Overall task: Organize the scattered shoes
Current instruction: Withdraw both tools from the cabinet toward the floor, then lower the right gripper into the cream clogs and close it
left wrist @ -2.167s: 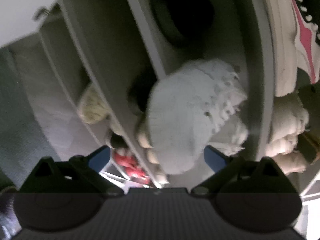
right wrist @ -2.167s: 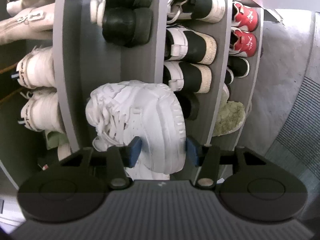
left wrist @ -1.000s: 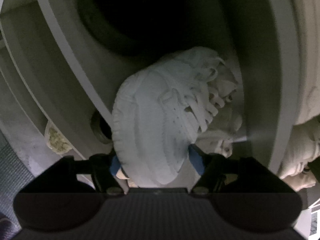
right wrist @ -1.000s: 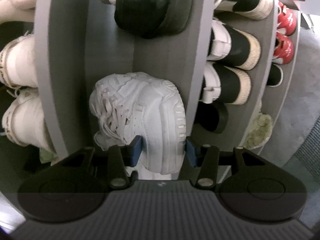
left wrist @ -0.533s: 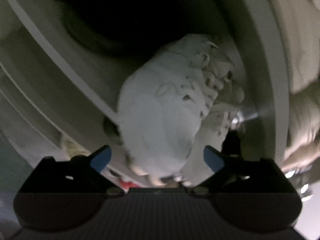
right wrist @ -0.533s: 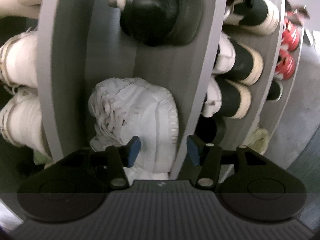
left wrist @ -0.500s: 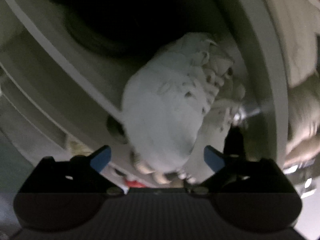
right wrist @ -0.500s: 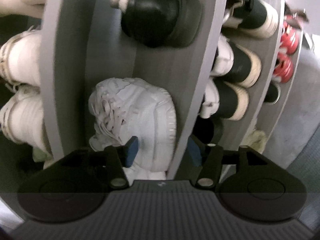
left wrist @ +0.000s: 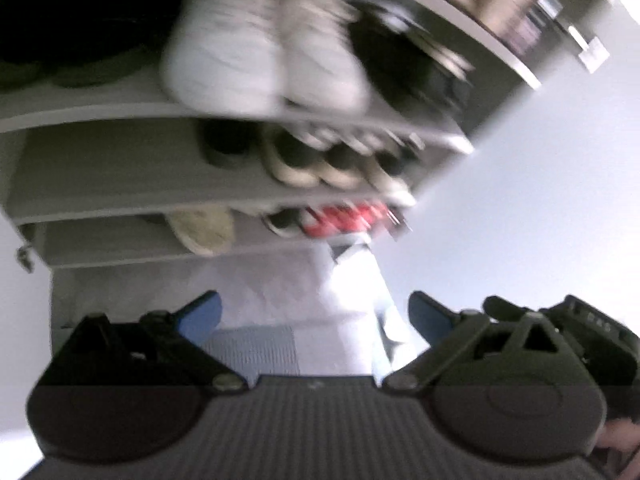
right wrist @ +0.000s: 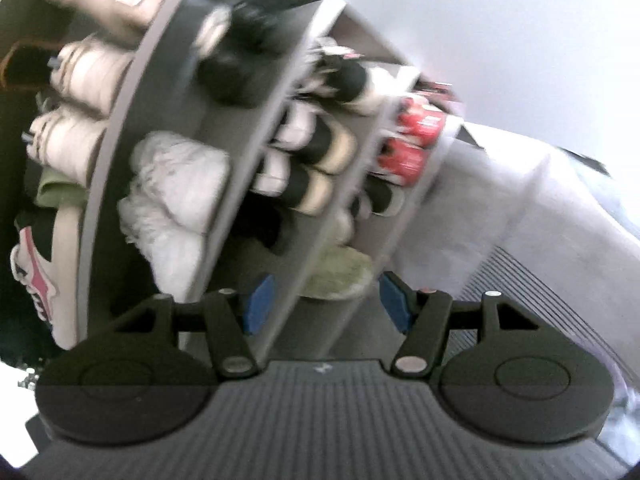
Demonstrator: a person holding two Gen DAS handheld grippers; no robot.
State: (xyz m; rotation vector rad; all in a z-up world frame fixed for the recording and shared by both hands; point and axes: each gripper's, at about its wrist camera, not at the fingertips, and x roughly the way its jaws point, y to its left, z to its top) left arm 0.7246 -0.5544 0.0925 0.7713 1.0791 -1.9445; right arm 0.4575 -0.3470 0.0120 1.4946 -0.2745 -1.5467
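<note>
Both white lace-up sneakers [right wrist: 176, 184] sit side by side on a shelf of the grey shoe rack [right wrist: 248, 168], toes at the front edge. The left gripper [left wrist: 316, 314] is wide open with nothing between its blue pads [left wrist: 200, 316], away from the rack. The right gripper [right wrist: 326, 302] is open and empty too. Below the sneakers are black shoes with tan soles [right wrist: 316, 168], red shoes [right wrist: 412, 140] and a fuzzy green slipper [right wrist: 340, 272]. The pictures are blurry.
</note>
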